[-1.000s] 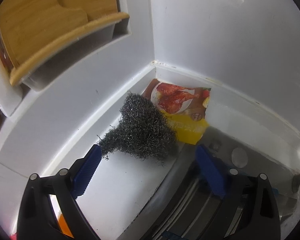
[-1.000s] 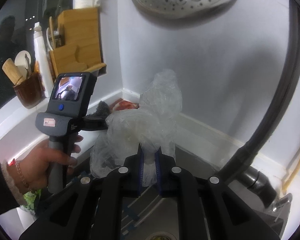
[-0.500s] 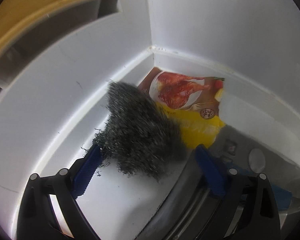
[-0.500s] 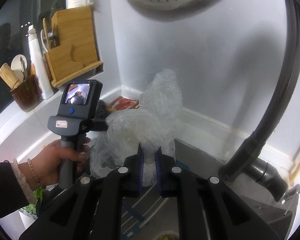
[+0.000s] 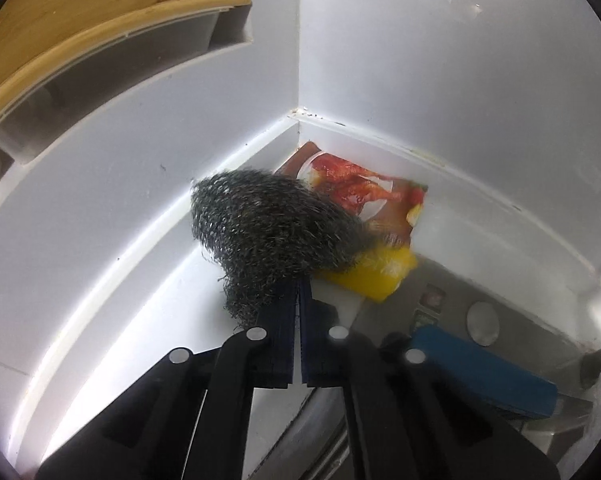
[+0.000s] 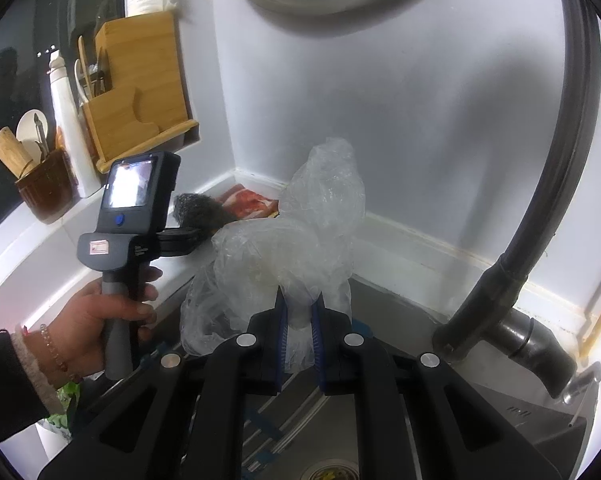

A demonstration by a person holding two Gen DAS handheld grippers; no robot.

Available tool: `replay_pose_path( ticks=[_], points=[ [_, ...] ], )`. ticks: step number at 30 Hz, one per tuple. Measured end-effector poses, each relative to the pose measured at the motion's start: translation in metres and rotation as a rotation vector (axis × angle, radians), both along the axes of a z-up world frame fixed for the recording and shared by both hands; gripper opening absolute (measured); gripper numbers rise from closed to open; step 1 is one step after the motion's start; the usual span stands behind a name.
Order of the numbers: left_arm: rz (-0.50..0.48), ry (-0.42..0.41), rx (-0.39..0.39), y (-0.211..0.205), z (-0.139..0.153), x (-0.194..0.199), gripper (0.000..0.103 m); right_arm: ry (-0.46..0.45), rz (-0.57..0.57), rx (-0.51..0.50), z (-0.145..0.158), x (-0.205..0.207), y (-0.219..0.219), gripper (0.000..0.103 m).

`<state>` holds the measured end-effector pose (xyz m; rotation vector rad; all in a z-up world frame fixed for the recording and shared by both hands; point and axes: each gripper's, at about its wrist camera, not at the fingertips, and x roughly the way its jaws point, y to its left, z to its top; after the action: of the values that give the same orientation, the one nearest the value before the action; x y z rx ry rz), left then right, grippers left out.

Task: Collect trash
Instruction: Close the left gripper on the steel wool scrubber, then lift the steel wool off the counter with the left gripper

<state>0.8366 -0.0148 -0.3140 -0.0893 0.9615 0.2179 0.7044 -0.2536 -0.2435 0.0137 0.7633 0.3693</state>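
My left gripper (image 5: 299, 300) is shut on the near end of a grey steel wool scrubber (image 5: 268, 228), held just above the white counter corner. Behind it lies a red and yellow food wrapper (image 5: 364, 200) against the wall. In the right wrist view the left gripper (image 6: 196, 236) holds the scrubber (image 6: 198, 210) beside the wrapper (image 6: 248, 200). My right gripper (image 6: 299, 312) is shut on a crumpled clear plastic bag (image 6: 296, 232), held above the sink.
A bamboo holder (image 6: 140, 92) and a brown utensil crock (image 6: 44, 188) stand on the ledge at left. A black faucet hose (image 6: 556, 160) arcs at right. The steel sink (image 6: 380, 440) lies below, with a blue sponge (image 5: 484, 372) on its rim.
My left gripper moved forward and closed on the steel wool scrubber, lifting it slightly. My right gripper kept holding the plastic bag, almost still.
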Motion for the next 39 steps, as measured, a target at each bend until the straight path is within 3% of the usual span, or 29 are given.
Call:
replay_pose_path(
  ticks=[9, 14, 15, 16, 17, 18, 19, 23, 28, 32, 33, 34, 39],
  points=[
    [0.000, -0.048, -0.059, 0.008, 0.016, -0.008, 0.001, -0.011, 0.000, 0.012, 0.004, -0.006, -0.006, 0.011],
    [0.027, -0.064, -0.045, 0.010, 0.025, -0.019, 0.002, -0.005, 0.003, 0.018, 0.003, -0.008, -0.007, 0.011],
    [0.030, -0.061, -0.032, 0.010, 0.025, -0.016, 0.009, -0.004, 0.002, 0.020, 0.003, -0.008, -0.008, 0.011],
    [0.029, -0.055, -0.022, 0.010, 0.025, -0.016, 0.031, -0.003, 0.002, 0.021, 0.002, -0.008, -0.007, 0.011],
    [0.033, -0.053, -0.002, 0.010, 0.023, -0.013, 0.045, -0.001, 0.001, 0.023, 0.002, -0.008, -0.009, 0.011],
    [0.035, -0.061, 0.021, 0.010, 0.022, -0.010, 0.072, 0.000, 0.000, 0.025, 0.002, -0.007, -0.009, 0.011],
    [0.037, -0.072, 0.048, 0.009, 0.022, -0.008, 0.079, 0.002, -0.002, 0.027, 0.001, -0.007, -0.010, 0.011],
    [-0.015, -0.088, 0.174, -0.004, 0.021, 0.010, 0.079, 0.007, -0.015, 0.028, -0.002, -0.003, -0.015, 0.011],
    [-0.063, -0.027, 0.242, -0.009, 0.002, 0.039, 0.079, 0.022, -0.034, 0.033, -0.011, -0.002, -0.022, 0.011],
    [-0.104, 0.011, 0.190, -0.007, -0.015, 0.052, 0.078, 0.032, -0.050, 0.034, -0.017, -0.002, -0.028, 0.011],
    [-0.112, 0.002, 0.187, -0.008, -0.016, 0.054, 0.074, 0.033, -0.053, 0.032, -0.018, -0.002, -0.030, 0.011],
    [-0.112, -0.007, 0.191, -0.008, -0.017, 0.055, 0.060, 0.034, -0.055, 0.031, -0.019, -0.002, -0.031, 0.011],
    [-0.114, -0.012, 0.162, -0.004, -0.019, 0.060, 0.044, 0.034, -0.064, 0.033, -0.020, -0.003, -0.034, 0.011]
  ],
)
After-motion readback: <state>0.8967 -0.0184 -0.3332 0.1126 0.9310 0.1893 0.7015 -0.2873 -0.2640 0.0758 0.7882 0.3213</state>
